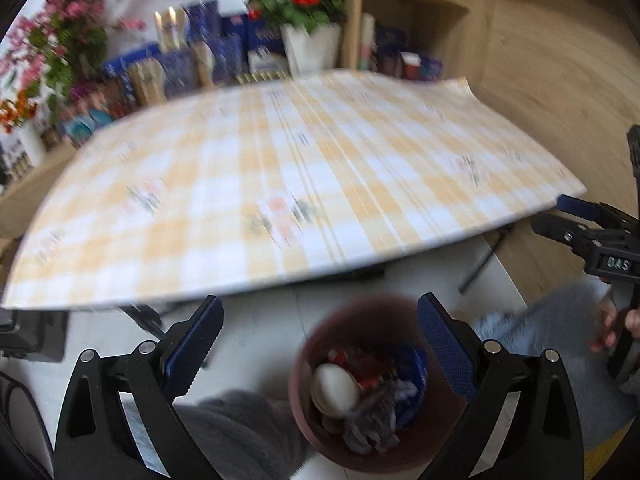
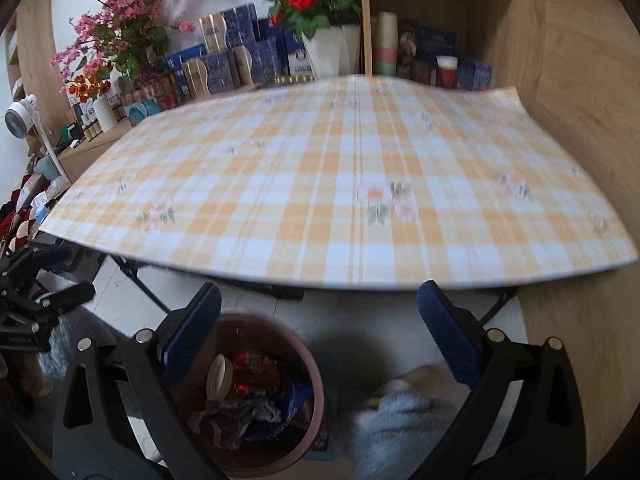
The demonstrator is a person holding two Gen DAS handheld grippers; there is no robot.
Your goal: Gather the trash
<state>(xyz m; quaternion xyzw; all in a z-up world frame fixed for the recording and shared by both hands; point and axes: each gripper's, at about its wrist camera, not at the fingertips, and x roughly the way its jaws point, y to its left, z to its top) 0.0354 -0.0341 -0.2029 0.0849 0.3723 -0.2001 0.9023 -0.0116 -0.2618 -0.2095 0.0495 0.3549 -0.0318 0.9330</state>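
A brownish-pink bin (image 1: pixel 297 380) stands on the white floor below the table's near edge. It holds a white round lid (image 1: pixel 335 389), red wrappers (image 1: pixel 360 364), a blue wrapper (image 1: pixel 412 372) and crumpled grey plastic (image 1: pixel 376 412). My left gripper (image 1: pixel 320 320) hangs open above the bin, with nothing between its blue pads. My right gripper (image 2: pixel 320 308) is open too and holds nothing; the bin (image 2: pixel 317 380) lies under its left finger. The right gripper (image 1: pixel 604 184) also shows at the far right of the left wrist view.
A table with a yellow plaid cloth (image 2: pixel 340 184) fills the middle of both views. Behind it stand flower pots (image 2: pixel 320 56), blue boxes (image 2: pixel 224 52) and a wooden shelf (image 2: pixel 440 20). A person's grey clothing (image 1: pixel 240 432) and light blue clothing (image 2: pixel 400 412) flank the bin.
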